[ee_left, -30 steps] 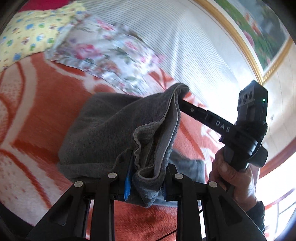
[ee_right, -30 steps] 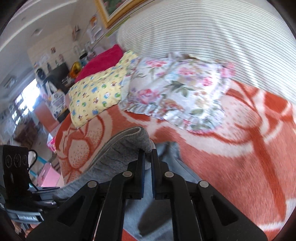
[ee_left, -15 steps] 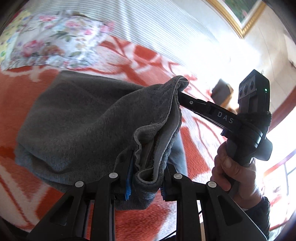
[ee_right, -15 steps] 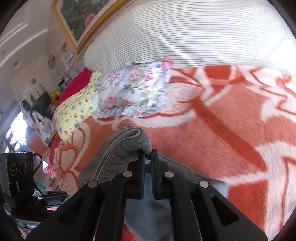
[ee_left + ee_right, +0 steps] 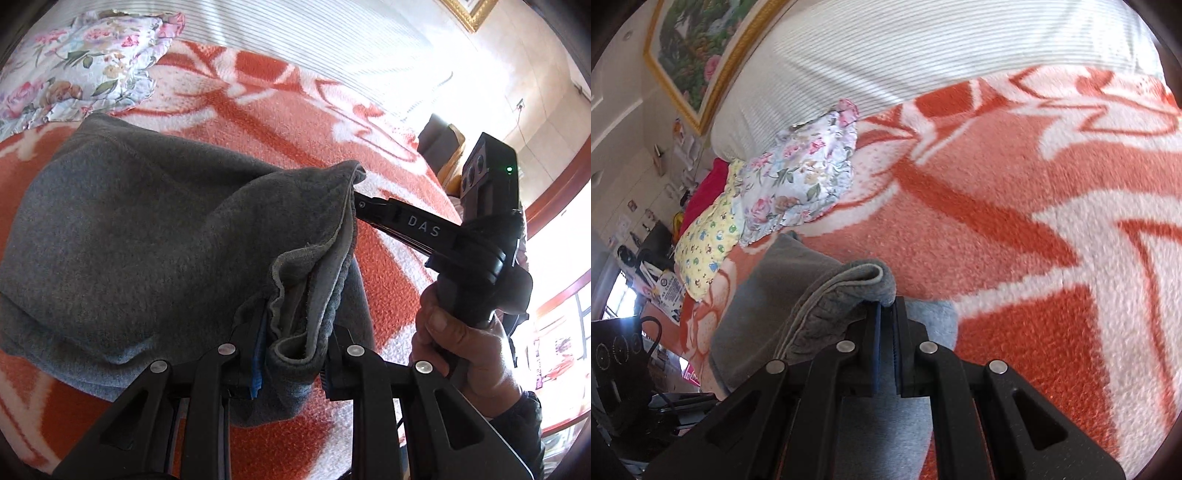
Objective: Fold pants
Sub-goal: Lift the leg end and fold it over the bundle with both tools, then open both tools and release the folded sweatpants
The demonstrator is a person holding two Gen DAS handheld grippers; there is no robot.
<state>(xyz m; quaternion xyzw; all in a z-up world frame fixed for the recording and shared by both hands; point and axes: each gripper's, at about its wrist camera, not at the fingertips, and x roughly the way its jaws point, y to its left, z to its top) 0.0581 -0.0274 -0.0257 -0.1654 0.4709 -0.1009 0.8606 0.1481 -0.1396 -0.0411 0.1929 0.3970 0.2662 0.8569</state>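
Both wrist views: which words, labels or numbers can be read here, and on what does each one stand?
"DAS": white letters on the black finger of the right gripper, seen in the left wrist view.
Papers and pictures on the shelves at the left edge of the right wrist view: too small and blurred to read.
Nothing else is legible.

a home bedroom: a bed under an orange-and-white blanket (image 5: 1015, 236), a floral pillow (image 5: 801, 181) and a yellow pillow (image 5: 705, 247) at its head, a striped headboard (image 5: 905, 51), a gilt-framed painting (image 5: 690, 51) on the wall, cluttered shelves beyond.
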